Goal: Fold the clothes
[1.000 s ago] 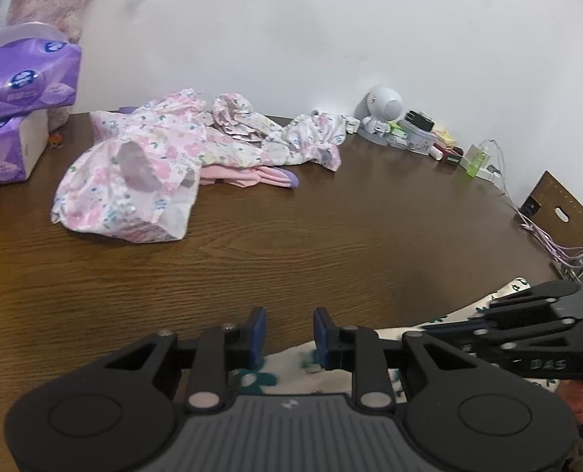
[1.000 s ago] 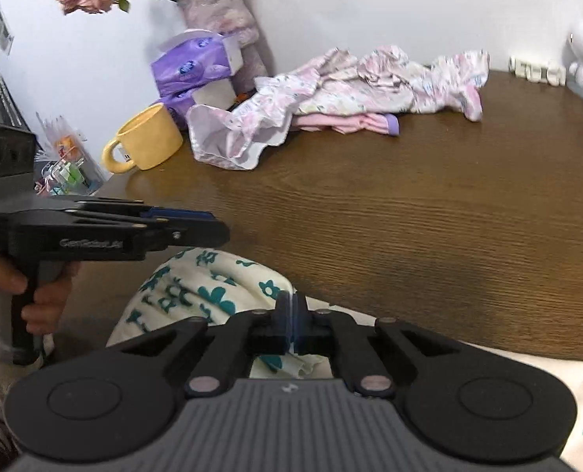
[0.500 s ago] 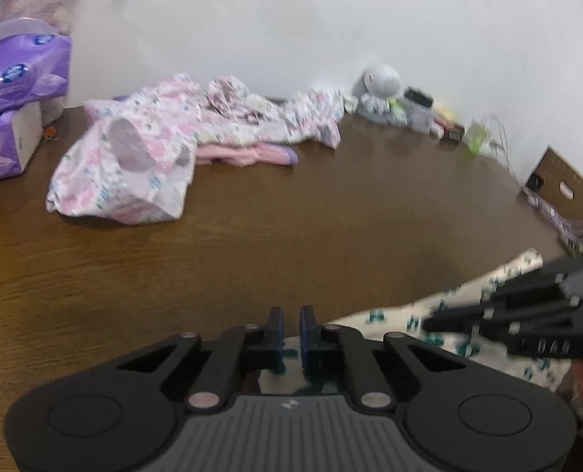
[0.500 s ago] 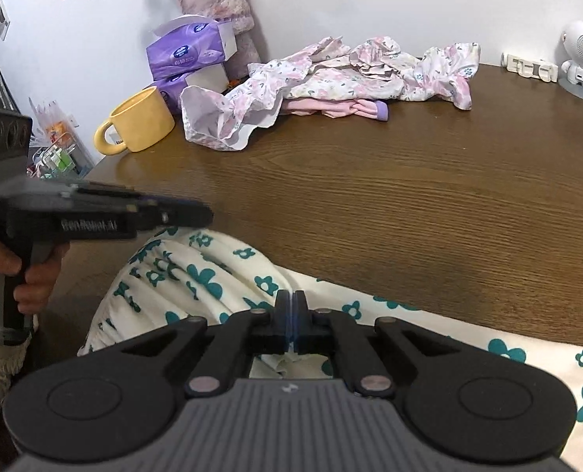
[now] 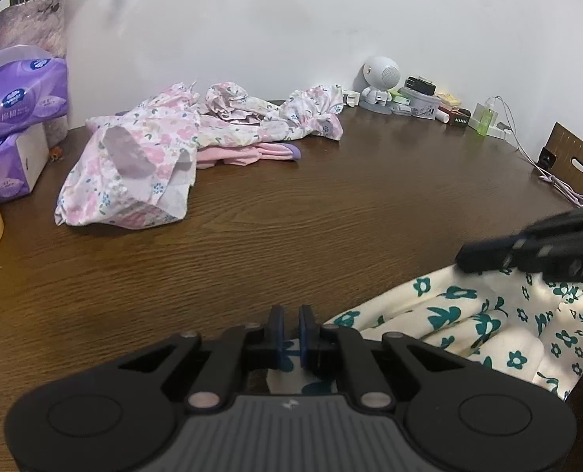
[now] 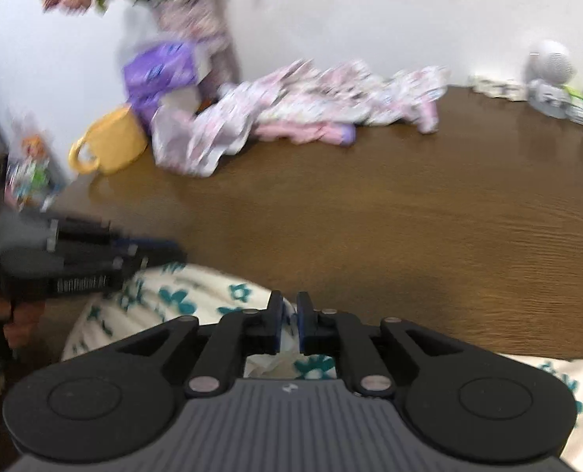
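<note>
The cream garment with teal flowers [image 5: 468, 322] lies bunched at the near edge of the brown table [image 5: 291, 236]. The left gripper [image 5: 290, 328] and the right gripper [image 6: 286, 320] each pinch its cloth, jaws nearly together.

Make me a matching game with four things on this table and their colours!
Things:
1. mug
2. tissue packs
3. garment at the near edge
4. little robot toy

Colours:
A. purple
B. white
C. yellow
D. cream with teal flowers

Right pairs: 1-C, 2-A, 3-D, 4-B
</note>
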The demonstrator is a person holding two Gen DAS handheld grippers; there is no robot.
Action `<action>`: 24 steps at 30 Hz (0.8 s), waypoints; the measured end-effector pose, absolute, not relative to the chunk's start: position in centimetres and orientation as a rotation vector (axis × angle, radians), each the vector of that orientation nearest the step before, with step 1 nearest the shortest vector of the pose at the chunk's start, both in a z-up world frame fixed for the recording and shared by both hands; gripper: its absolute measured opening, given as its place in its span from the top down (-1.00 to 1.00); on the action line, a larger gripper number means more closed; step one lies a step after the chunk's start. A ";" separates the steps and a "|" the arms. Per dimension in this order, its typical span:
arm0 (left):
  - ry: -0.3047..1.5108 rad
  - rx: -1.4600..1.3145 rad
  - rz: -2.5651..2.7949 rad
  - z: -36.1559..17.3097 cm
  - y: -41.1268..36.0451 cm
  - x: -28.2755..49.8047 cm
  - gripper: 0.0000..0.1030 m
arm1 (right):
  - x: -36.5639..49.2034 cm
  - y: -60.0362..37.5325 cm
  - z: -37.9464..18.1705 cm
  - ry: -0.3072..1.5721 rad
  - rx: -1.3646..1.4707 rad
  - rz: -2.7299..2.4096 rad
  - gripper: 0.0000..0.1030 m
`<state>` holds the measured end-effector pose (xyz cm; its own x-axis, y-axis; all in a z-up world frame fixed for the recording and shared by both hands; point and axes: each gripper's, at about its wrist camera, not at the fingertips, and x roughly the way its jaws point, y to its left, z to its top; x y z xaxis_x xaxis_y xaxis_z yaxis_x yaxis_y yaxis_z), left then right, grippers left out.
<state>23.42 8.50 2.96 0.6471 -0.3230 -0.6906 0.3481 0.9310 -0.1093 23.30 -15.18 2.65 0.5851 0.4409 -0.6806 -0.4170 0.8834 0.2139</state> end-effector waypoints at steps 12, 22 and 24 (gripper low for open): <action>0.767 0.057 -0.382 2.9 8.3 23.1 0.91 | 21.7 -10.1 2.5 0.777 0.014 0.674 0.86; 0.703 -0.006 -0.404 5.7 9.7 21.4 0.88 | 20.9 -11.0 0.4 0.773 -0.047 0.612 0.87; 0.684 -0.002 -0.440 6.4 9.6 20.3 0.88 | 20.9 -11.2 0.4 0.773 -0.039 0.615 0.87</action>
<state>20.27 9.58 6.40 0.6871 -0.3936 -0.6107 0.3921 0.9085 -0.1444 20.94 -11.17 0.37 0.5508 0.5057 -0.6640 -0.5332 0.8253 0.1862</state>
